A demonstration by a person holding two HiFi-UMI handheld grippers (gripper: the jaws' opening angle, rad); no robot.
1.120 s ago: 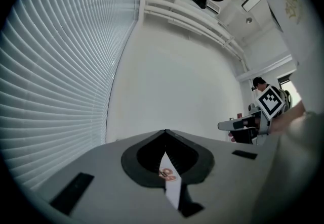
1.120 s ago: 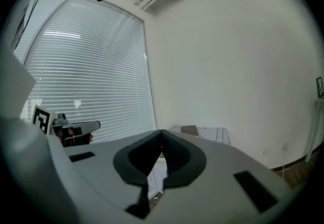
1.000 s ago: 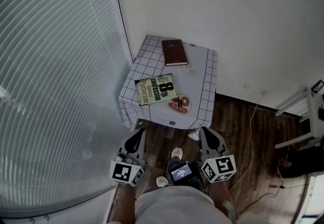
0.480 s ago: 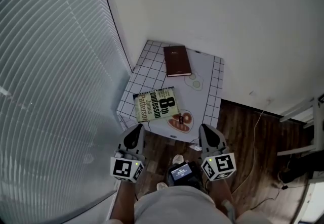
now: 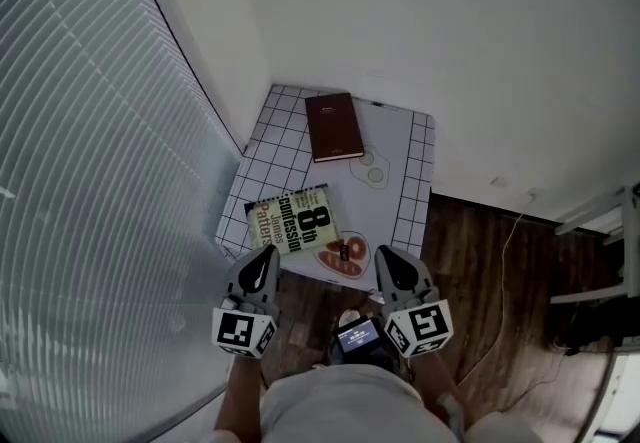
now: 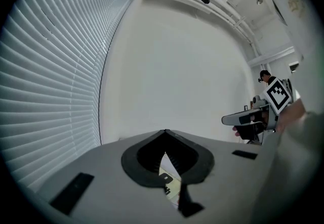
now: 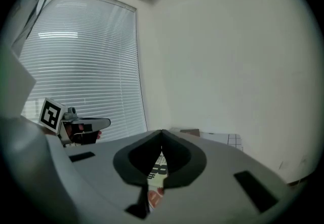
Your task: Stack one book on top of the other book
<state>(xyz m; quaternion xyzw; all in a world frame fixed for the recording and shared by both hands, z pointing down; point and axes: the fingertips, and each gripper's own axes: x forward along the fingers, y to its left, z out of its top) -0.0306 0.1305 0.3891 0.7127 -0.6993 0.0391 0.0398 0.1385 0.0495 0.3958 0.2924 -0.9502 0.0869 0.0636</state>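
Checked white surface point(image 5: 398, 166) fills the corner between blinds point(image 5: 90, 181) and wall point(image 5: 430, 21). The left gripper point(image 5: 264, 263) and right gripper point(image 5: 390, 265) hover at its near edge, both jaws closed and empty. Just ahead of the left jaws lies the paperback book point(image 5: 292, 222). Well beyond both jaws, the brown book point(image 5: 334, 127) lies flat, apart from it.

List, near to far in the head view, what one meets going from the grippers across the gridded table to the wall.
Left gripper and right gripper side by side, fingers shut → 8th Confession book → brown book → white wall.
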